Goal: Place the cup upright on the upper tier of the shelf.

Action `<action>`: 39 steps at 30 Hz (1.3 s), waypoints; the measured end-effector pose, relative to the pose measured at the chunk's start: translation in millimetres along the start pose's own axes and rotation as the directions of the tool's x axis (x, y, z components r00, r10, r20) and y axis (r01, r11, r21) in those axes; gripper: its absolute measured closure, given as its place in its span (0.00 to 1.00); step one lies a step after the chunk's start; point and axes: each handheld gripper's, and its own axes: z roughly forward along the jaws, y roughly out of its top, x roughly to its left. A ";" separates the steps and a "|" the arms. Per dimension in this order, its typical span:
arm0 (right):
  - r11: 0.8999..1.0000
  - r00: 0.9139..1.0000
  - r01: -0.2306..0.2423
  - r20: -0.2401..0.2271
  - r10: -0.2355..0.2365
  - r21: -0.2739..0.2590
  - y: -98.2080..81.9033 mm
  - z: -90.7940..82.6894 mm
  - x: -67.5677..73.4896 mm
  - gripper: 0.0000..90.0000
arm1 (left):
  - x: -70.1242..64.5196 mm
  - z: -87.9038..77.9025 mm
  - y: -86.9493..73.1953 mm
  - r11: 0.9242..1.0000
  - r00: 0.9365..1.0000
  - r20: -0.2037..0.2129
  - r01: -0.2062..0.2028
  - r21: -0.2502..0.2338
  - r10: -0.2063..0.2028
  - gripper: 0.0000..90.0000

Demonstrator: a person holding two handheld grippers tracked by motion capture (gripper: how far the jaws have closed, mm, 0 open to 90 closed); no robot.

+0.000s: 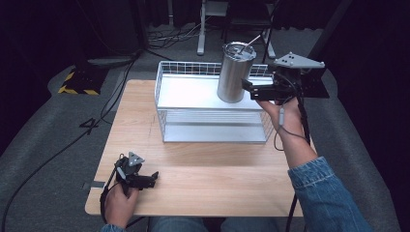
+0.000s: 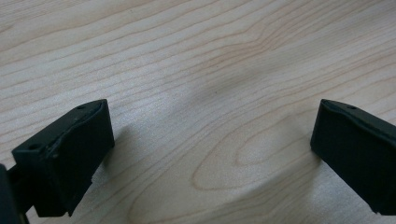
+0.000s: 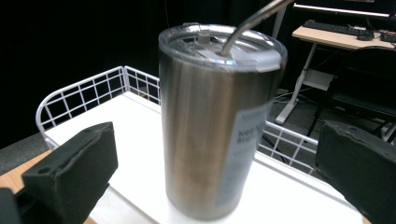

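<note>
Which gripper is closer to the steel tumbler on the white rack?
The right one. The right gripper sits beside the steel tumbler on the white rack, jaws open on either side of it. The left gripper rests far away on the wooden table.

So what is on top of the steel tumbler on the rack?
The steel tumbler carries a clear lid with a metal straw rising through it. Its contents cannot be seen through the steel wall and lid.

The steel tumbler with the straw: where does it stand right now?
In the high view the steel tumbler stands upright on the white top shelf of the wire rack, toward its right end, with the open right gripper just beside it.
</note>
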 end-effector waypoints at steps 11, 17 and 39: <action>1.000 1.000 0.005 0.009 -0.004 -0.016 -17.5 -40.2 -11.8 0.00 | 0.0 0.0 0.0 1.000 1.000 0.000 0.000 0.000 0.000 0.00; 1.000 0.999 0.004 0.045 -0.003 -0.016 -34.6 -57.1 -21.3 0.00 | 0.0 0.0 0.0 1.000 1.000 0.000 0.000 0.000 0.000 0.00; 0.992 0.991 -0.080 0.118 0.068 0.098 -128.5 -90.6 -60.2 0.00 | -0.4 1.0 1.1 1.000 1.000 -0.001 0.002 0.000 -0.002 0.00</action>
